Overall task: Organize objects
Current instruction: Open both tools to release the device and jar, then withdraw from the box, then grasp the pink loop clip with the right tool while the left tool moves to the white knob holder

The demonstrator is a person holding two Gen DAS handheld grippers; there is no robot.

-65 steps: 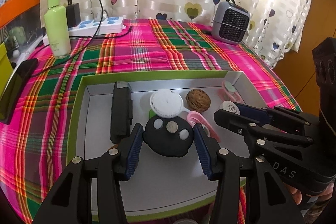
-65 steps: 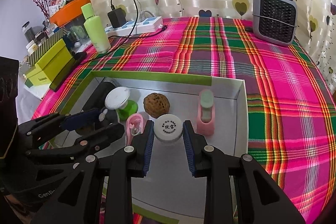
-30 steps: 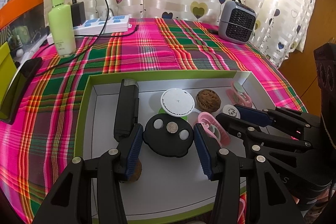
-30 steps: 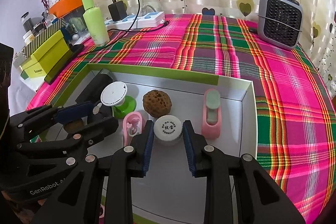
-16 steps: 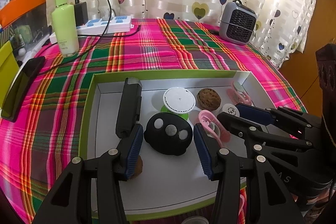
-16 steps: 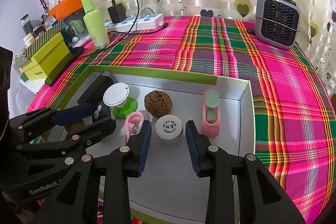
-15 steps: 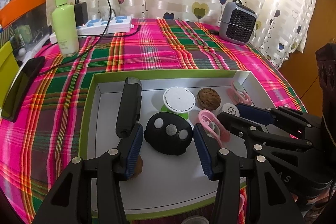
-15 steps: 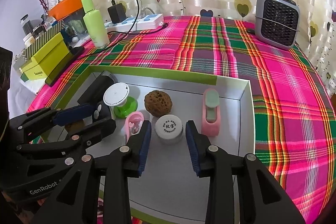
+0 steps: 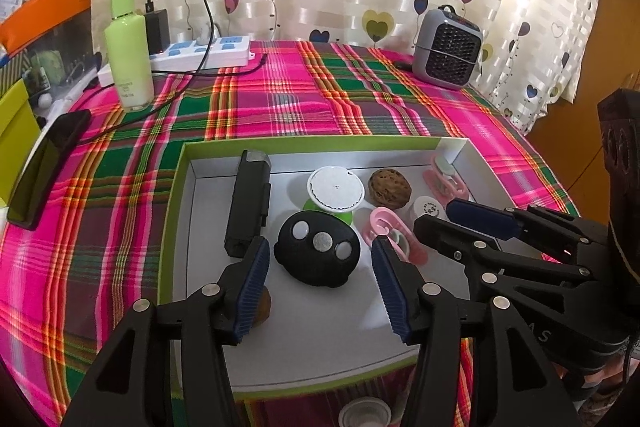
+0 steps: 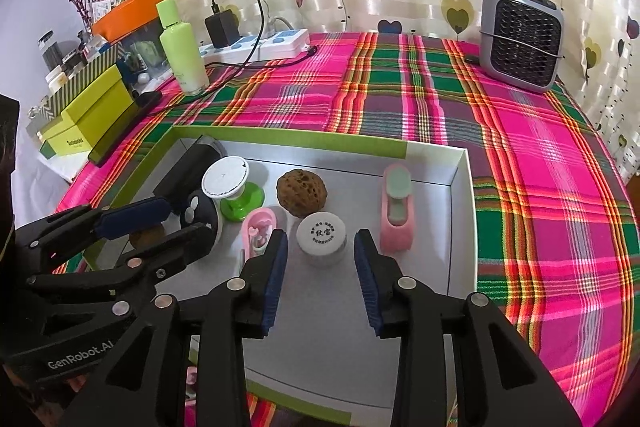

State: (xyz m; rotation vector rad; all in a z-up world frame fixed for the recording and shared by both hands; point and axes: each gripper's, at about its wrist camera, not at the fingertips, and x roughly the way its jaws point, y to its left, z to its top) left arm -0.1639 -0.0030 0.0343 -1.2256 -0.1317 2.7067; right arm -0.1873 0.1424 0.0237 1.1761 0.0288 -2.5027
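Observation:
A white tray with a green rim (image 9: 172, 211) (image 10: 460, 211) holds several small objects. My left gripper (image 9: 318, 283) is open, its pads apart on either side of a black three-button remote (image 9: 318, 253) lying on the tray floor. My right gripper (image 10: 320, 267) is open just behind a small white round jar (image 10: 322, 237), which stands free on the tray. Also in the tray are a walnut (image 10: 302, 193), a white-topped green stand (image 10: 230, 187), a pink clip (image 10: 258, 227), a pink brush (image 10: 396, 213) and a long black device (image 9: 248, 203).
The tray sits on a pink and green plaid cloth (image 10: 400, 99). At the back stand a green bottle (image 9: 128, 47), a power strip with a charger (image 9: 208, 51) and a small grey heater (image 10: 520, 39). A dark phone (image 9: 46, 167) and yellow-green boxes (image 10: 88, 115) lie at the left.
My right gripper let go of the white jar and opened, then drew back a little. My left gripper opened off the black remote and pulled back slightly. Both objects stay in the tray.

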